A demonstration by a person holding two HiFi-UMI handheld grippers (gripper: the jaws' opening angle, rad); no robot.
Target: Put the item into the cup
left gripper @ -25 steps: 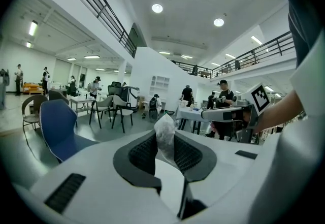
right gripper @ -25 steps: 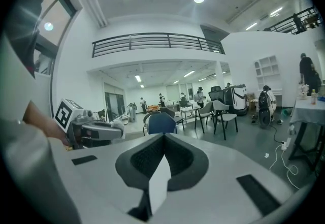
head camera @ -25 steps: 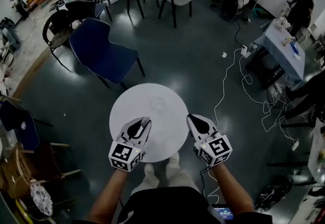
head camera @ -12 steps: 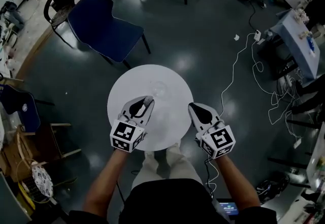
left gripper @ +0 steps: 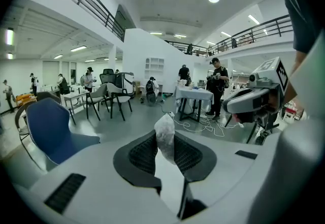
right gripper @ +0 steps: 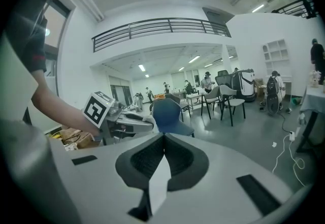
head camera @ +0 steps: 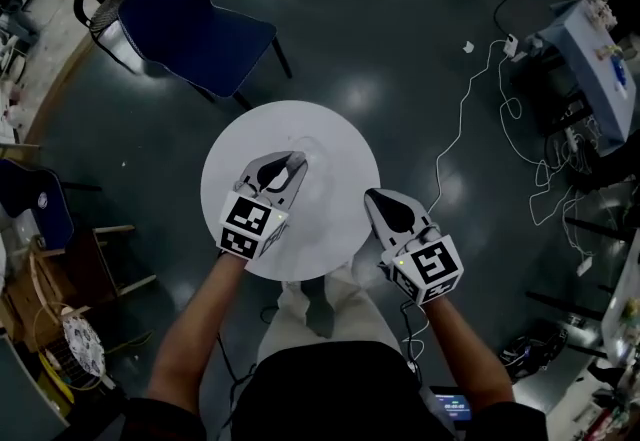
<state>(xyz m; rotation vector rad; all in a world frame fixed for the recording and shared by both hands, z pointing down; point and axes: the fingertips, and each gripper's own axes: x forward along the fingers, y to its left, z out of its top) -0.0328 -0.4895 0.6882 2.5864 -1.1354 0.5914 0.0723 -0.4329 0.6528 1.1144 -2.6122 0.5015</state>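
A round white table (head camera: 330, 219) stands right in front of me. On its far part I make out a faint clear cup (head camera: 309, 143). My left gripper (head camera: 291, 165) hovers over the table just short of the cup, shut on a crumpled whitish item (left gripper: 164, 124) that sticks up between its pads (left gripper: 144, 152). The right gripper (head camera: 378, 197) hangs at the table's right edge. In the right gripper view its jaws meet at the tip (right gripper: 163, 139) with nothing between them. That view also has the left gripper (right gripper: 133, 122) off to the left.
A blue chair (head camera: 190, 29) stands beyond the table at the back left. White cables (head camera: 470, 119) trail over the dark floor to the right, toward a cluttered table (head camera: 590, 39). A wooden chair (head camera: 60, 259) is at the left. My legs are under the table's near edge.
The left gripper has moved forward over the table toward the cup, still holding the item. The right gripper has stayed by the table's right edge.
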